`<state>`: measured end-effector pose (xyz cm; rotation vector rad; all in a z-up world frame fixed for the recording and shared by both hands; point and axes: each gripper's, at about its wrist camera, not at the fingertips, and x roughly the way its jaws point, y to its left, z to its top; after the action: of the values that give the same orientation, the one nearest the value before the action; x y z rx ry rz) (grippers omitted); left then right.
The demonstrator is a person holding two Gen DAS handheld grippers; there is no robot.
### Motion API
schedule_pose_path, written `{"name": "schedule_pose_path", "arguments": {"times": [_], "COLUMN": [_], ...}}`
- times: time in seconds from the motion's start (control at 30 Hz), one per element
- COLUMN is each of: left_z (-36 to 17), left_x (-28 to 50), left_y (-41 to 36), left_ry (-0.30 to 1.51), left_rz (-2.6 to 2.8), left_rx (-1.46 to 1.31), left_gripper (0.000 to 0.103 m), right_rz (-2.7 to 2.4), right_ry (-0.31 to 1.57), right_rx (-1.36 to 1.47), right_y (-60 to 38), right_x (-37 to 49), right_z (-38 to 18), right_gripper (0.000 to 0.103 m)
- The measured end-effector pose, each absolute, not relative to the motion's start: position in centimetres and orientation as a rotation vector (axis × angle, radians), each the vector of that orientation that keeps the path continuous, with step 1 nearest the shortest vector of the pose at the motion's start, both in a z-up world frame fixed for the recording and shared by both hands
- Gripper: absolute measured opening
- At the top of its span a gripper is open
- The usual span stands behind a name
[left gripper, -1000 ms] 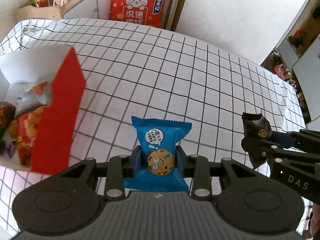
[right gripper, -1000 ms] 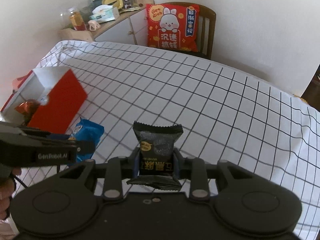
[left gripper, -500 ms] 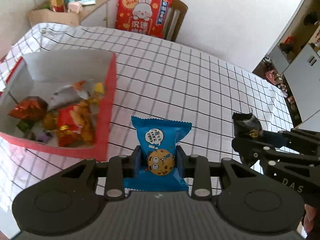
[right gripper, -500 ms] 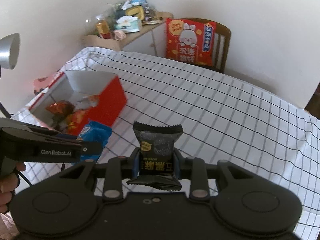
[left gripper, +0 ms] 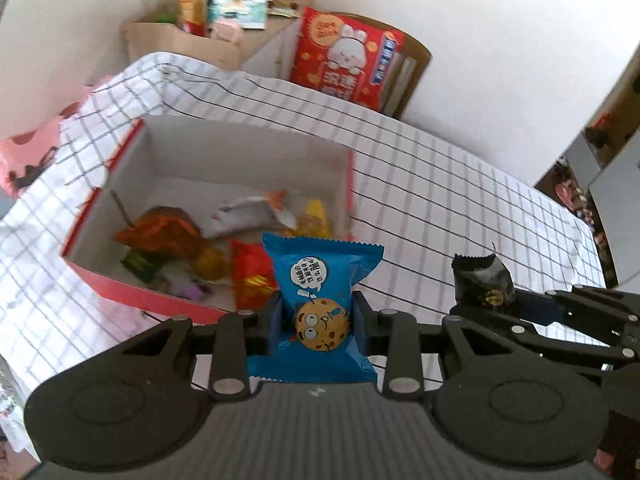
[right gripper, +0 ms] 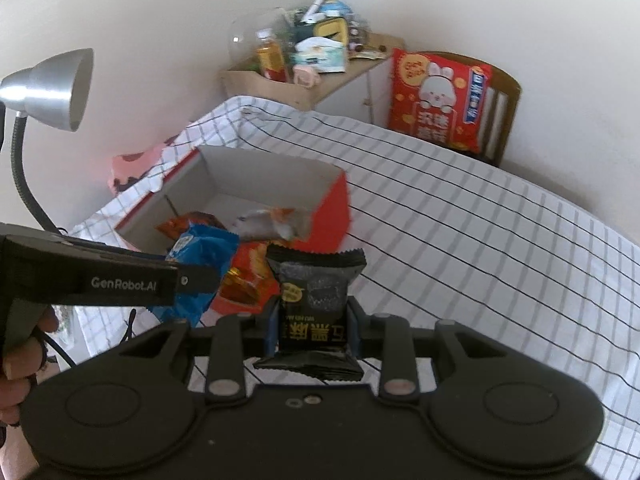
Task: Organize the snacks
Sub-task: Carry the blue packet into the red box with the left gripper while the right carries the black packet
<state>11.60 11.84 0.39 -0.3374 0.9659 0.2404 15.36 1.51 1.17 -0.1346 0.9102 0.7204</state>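
My left gripper [left gripper: 318, 320] is shut on a blue cookie packet [left gripper: 320, 280] and holds it above the near right corner of the red box [left gripper: 132, 292]. Inside the white-lined box lie several wrapped snacks [left gripper: 176, 236]. My right gripper [right gripper: 312, 330] is shut on a black snack packet [right gripper: 316, 280], held over the checked cloth just right of the box [right gripper: 332, 216]. The left wrist view shows that black packet [left gripper: 482, 284] at the right. In the right wrist view the blue packet [right gripper: 204, 252] hangs in the left gripper [right gripper: 192, 280] over the box's near edge.
The table wears a white checked cloth [left gripper: 460, 208]. A chair with a red rabbit cushion [left gripper: 348, 64] stands at the far side, beside a cluttered wooden cabinet [right gripper: 304, 80]. A silver desk lamp [right gripper: 52, 88] rises at the left. A pink item [left gripper: 28, 152] lies left of the box.
Both grippers have risen and moved left toward the red box, each keeping its packet. The box's inside has come into full view.
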Motion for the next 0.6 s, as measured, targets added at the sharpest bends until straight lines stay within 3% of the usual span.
{"name": "schedule_pose_path", "arguments": {"times": [0.6], "left_z": [-0.8], "left_x": [14.3], "left_y": [22.4], "left_ry": [0.972], "left_rz": [0.373], "left_rx": [-0.325], "left_gripper": [0.034], "right_rz": [0.72], "right_ry": [0.935], "right_rx": [-0.185], "right_y": [12.5], "right_x": [18.8], "right_z": [-1.3], "right_gripper": [0.031]}}
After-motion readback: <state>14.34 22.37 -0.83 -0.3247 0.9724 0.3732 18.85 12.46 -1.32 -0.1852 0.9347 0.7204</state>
